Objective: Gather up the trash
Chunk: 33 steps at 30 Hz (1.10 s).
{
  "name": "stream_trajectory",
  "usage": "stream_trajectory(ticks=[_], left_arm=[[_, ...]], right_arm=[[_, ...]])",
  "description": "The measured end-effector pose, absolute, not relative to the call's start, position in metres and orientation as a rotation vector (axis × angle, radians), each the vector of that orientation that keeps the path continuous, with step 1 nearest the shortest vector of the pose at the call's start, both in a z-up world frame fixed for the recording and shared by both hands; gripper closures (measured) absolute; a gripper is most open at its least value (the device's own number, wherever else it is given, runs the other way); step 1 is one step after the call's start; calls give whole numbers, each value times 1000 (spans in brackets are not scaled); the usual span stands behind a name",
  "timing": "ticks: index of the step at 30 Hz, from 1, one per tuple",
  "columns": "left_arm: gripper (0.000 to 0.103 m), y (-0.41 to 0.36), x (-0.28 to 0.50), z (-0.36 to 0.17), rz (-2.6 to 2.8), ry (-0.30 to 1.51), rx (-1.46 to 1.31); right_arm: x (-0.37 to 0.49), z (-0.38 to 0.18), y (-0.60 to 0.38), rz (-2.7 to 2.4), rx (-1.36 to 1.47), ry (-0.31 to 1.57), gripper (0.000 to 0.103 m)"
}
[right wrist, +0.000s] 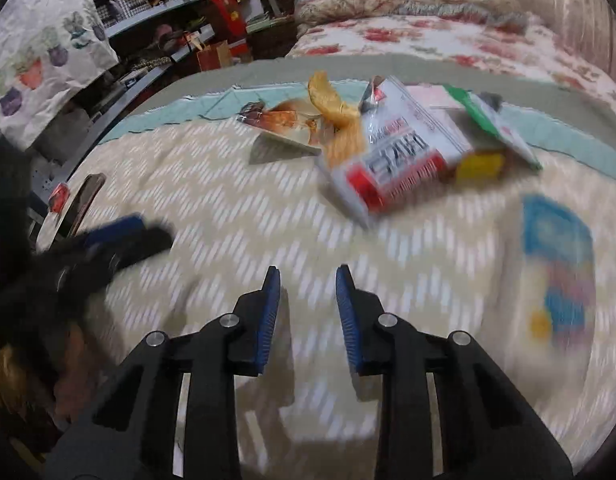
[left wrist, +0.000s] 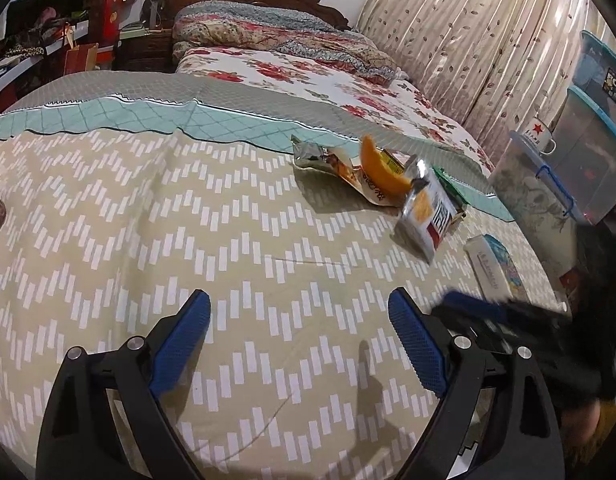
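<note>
Trash lies in a small heap on the bed's zigzag blanket: a silver and red snack packet, an orange peel, a foil wrapper and a green wrapper. My left gripper is open and empty, hovering over the blanket short of the heap. My right gripper is open and empty, its jaws a narrow gap apart, also short of the heap. The right gripper shows blurred in the left wrist view, and the left one in the right wrist view.
A blue and white tissue pack lies right of the heap. A phone lies at the blanket's left edge. Plastic storage boxes and a mug stand beside the bed, right. Pillows and cluttered shelves are behind.
</note>
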<state>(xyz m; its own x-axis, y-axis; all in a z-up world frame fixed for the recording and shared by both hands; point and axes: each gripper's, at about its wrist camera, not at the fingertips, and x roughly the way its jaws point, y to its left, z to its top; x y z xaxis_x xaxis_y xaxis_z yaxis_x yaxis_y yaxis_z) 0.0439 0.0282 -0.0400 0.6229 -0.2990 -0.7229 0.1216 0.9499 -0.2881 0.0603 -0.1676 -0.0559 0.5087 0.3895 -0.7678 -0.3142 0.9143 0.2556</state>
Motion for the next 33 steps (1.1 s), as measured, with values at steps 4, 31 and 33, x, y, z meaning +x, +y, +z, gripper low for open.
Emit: stream_trajectory(ticks=[4, 31, 33], left_arm=[[19, 20, 47, -40, -229, 872, -196], [25, 5, 50, -43, -243, 880, -151], [26, -7, 49, -42, -273, 884, -113]], right_arm=[[45, -49, -185, 407, 169, 897, 61], [26, -44, -208, 419, 264, 825, 86], [-4, -42, -226, 390, 288, 784, 86]])
